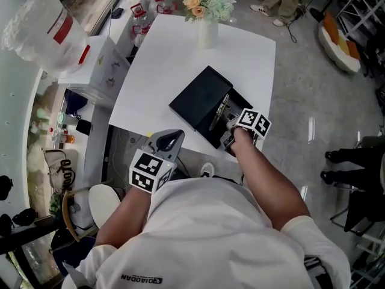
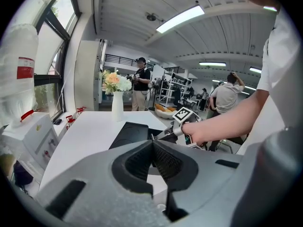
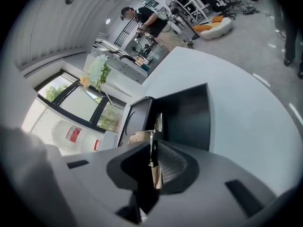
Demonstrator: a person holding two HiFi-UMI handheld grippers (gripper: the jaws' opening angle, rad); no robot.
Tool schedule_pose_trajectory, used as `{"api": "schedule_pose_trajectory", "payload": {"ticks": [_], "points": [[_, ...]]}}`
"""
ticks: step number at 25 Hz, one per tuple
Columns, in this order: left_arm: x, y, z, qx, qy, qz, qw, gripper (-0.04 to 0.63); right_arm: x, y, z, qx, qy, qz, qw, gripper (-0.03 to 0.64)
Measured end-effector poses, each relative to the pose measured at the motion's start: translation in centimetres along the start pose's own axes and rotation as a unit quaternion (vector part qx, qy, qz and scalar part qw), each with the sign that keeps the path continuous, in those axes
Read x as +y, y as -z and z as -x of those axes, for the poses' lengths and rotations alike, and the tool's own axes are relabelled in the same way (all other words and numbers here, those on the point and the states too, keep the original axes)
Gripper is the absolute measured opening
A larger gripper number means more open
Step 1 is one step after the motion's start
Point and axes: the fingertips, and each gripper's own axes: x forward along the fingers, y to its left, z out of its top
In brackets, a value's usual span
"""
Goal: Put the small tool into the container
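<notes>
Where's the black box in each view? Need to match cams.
Head view: black box centre, on the white table.
Left gripper view: black box mid-frame, slightly left.
Right gripper view: black box centre, slightly right.
Shared landmark: the flowers.

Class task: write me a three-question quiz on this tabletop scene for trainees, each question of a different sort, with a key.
1. Multiple choice: above the black box, what stands between the right gripper's jaws? A) a slim metal tool B) a flower C) nothing
2. True or false: the left gripper's jaws are together with nothing between them.
3. Fill in: seen from the person, the vase of flowers stands near the ___ edge of the white table.

Key: 1 A (the jaws are opening around it); 2 true; 3 far.
</notes>
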Motion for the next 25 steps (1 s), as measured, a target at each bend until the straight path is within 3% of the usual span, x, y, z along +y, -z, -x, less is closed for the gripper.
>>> {"api": "schedule_pose_trajectory", "payload": {"ticks": [5, 14, 25], "points": [[0.4, 0.2, 0.4, 0.0, -0.004, 0.003, 1.0, 0.009, 0.9, 0.2, -1.0, 0.015, 0.003, 0.013, 1.0, 0.079], [0.3, 0.2, 0.0, -0.002, 0.0, 0.005, 1.0, 0.009, 0.9, 0.4, -0.1, 0.039, 0.028, 0.104, 0.993, 0.109], [-0.8, -0.1, -1.0, -0.006, 0.012, 0.004, 0.9999, 0.009, -0.9, 0.7, 2.2, 0.051, 0.041, 0.175, 0.982, 0.096]]}}
